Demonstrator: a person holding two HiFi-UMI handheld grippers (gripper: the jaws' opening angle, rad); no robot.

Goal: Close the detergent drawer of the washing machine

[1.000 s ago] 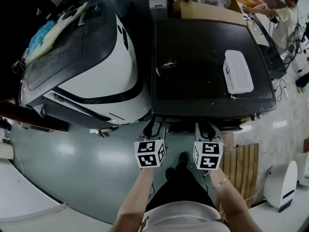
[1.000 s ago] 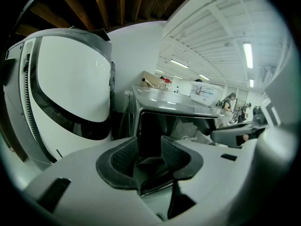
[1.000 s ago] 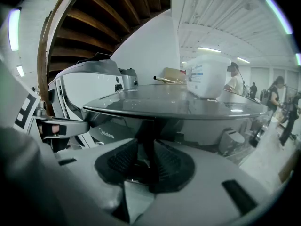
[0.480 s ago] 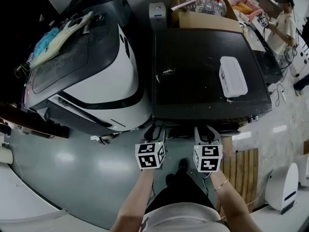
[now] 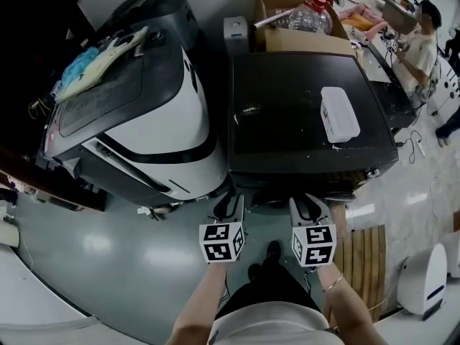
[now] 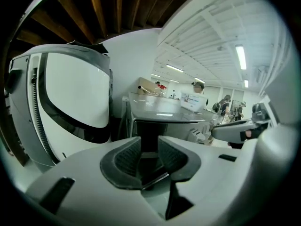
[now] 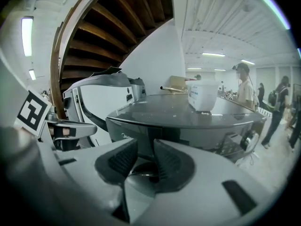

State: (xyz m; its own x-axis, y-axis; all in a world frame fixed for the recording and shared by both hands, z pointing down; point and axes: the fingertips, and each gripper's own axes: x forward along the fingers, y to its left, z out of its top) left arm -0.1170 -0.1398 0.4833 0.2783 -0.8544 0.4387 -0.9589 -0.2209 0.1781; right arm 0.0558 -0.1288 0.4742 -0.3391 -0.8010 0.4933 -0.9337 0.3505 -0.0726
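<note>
White lidded tub [image 5: 339, 113] lying flat, right of centre. Cardboard box [image 5: 302, 43] behind it, with a clear bottle [image 5: 310, 14], red cap, inside. White-and-grey appliance [image 5: 165, 113] at left; blue cloth [image 5: 79, 67] and pale cloth [image 5: 115, 49] on its lid. Slatted wooden mat [image 5: 361, 254] on the floor, lower right

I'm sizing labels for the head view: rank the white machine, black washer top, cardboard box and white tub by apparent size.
1. white machine
2. black washer top
3. cardboard box, partly cut off by the frame's edge
4. white tub
</note>
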